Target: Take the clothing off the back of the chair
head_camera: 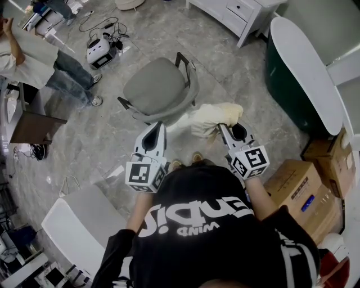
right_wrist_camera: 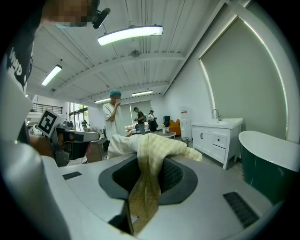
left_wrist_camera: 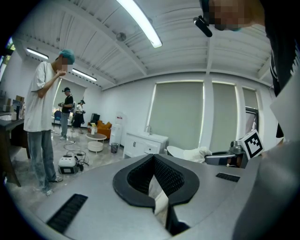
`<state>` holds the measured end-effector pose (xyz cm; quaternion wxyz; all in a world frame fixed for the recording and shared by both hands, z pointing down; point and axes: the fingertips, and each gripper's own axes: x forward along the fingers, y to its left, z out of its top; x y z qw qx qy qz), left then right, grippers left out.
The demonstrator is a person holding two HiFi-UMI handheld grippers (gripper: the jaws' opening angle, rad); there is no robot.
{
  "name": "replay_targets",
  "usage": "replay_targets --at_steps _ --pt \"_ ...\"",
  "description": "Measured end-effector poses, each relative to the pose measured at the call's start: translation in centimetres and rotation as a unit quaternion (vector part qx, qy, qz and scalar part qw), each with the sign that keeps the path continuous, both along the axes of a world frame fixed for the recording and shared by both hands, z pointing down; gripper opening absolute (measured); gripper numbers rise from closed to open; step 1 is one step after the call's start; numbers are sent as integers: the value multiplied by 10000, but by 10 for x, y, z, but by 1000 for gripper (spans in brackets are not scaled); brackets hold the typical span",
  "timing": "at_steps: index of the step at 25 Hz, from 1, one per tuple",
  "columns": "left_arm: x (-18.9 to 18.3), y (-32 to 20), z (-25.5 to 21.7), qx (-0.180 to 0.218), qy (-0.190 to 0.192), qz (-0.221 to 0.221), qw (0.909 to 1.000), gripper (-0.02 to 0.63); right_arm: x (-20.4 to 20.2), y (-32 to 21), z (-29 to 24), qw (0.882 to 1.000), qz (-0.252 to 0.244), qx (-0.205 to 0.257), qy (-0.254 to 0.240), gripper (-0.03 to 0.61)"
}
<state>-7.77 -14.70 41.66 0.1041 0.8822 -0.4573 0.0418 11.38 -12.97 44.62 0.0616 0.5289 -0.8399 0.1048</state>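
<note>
A grey chair (head_camera: 157, 87) stands on the tiled floor just ahead of me. A cream and pale-yellow checked piece of clothing (head_camera: 211, 117) hangs bunched at the chair's near edge, stretched between both grippers. My left gripper (head_camera: 160, 128) is shut on its whitish end, and that cloth (left_wrist_camera: 158, 199) shows pinched between the jaws in the left gripper view. At the other end, my right gripper (head_camera: 226, 130) is shut on the yellow checked cloth (right_wrist_camera: 144, 185), which drapes over its jaws. Whether the clothing still touches the chair back I cannot tell.
A person (head_camera: 34, 56) stands at the upper left beside a dark desk (head_camera: 34, 126). A device with cables (head_camera: 100, 52) lies on the floor beyond the chair. A white cabinet (head_camera: 236, 11), a green bathtub (head_camera: 304, 73) and cardboard boxes (head_camera: 304, 185) line the right; a white table (head_camera: 79, 225) sits lower left.
</note>
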Motion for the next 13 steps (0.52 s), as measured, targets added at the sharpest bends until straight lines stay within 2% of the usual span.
replay_targets --at_steps 13 --pt "-3 -4 1 -30 1 -53 10000 14 2 -5 -4 10000 -20 50 55 103"
